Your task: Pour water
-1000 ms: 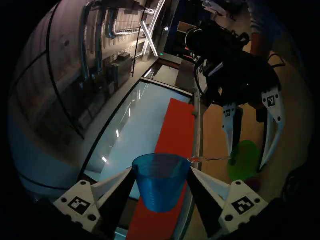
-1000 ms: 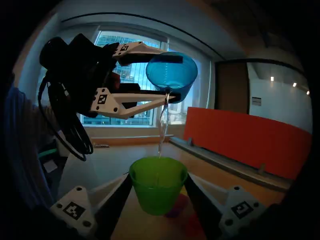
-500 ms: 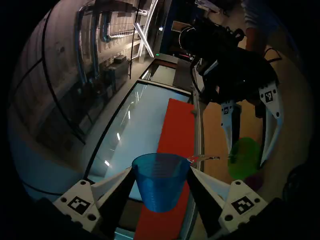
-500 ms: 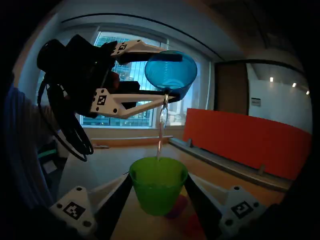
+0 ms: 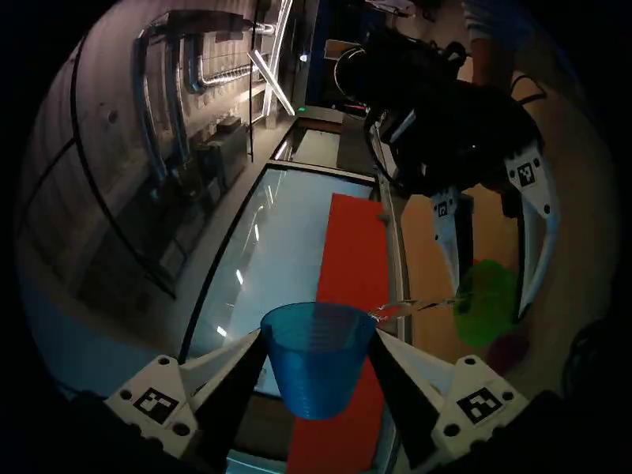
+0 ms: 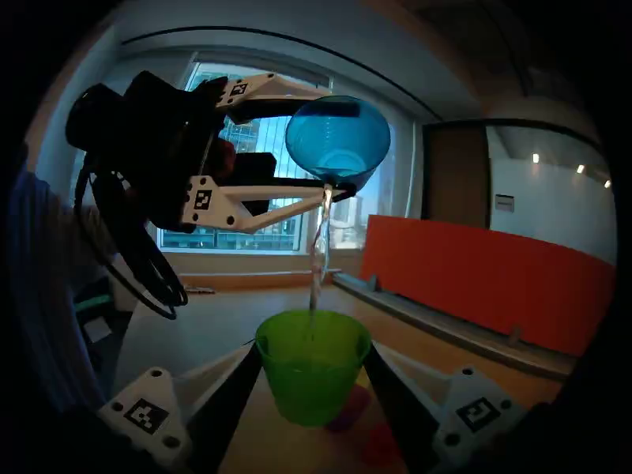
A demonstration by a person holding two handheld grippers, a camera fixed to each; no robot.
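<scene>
Left gripper (image 5: pixel 316 338) has its jaws clamped on the blue cup (image 6: pixel 338 138), tipped over at top centre of the right gripper view; a thin water stream (image 6: pixel 317 253) drops into the green cup (image 6: pixel 312 383) at bottom centre; the right gripper (image 6: pixel 312 347) has its jaws snug on that one.

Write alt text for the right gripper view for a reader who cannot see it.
A tipped blue cup, held in the left tool, pours a thin stream of water into a green cup gripped by the right tool. Behind are a window, an orange panel and a wooden tabletop.
</scene>
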